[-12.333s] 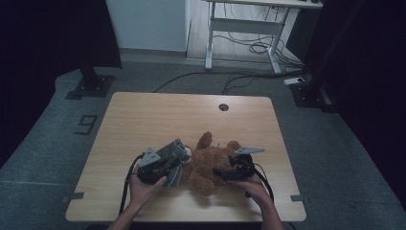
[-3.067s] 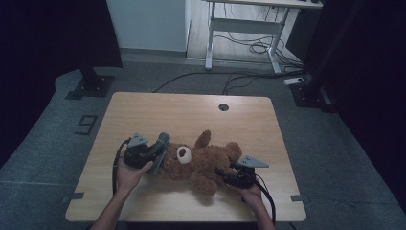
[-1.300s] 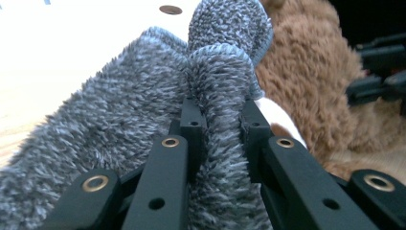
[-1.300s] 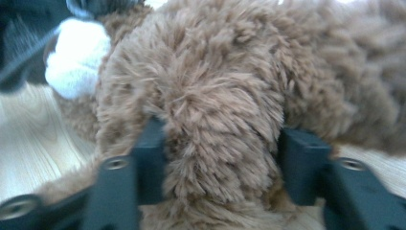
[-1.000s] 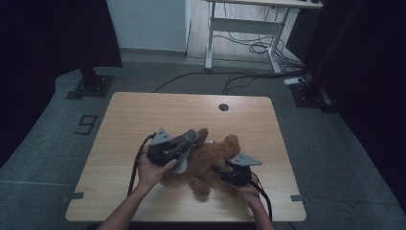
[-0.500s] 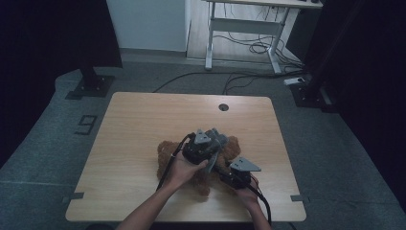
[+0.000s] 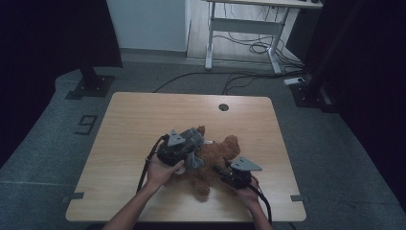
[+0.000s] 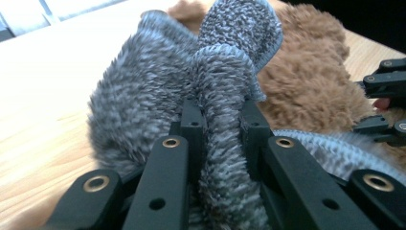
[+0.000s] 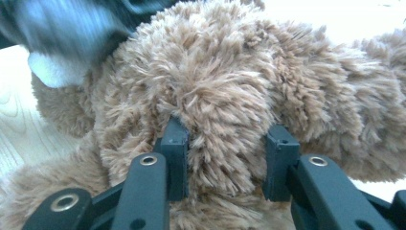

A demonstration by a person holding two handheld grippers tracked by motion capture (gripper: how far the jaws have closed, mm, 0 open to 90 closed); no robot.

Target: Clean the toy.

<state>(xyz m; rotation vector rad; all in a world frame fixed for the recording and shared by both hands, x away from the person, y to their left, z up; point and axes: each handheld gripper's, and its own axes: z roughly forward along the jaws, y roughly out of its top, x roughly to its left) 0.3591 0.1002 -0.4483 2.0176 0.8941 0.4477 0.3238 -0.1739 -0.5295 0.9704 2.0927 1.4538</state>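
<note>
A grey cloth [image 8: 191,96] is being pinched by the left gripper [image 8: 221,112] over the teddy bear [image 7: 215,155], which is lying on the table [image 7: 143,115]. A plush limb is being squeezed by the right gripper [image 9: 227,143], its jaws having just been closing. The bear's face is being hidden by cloth and hands.

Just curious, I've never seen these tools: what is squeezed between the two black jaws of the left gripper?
A fold of the grey fuzzy garment, pinched by the left gripper, as the left gripper view shows; the brown teddy bear lies behind.
</note>
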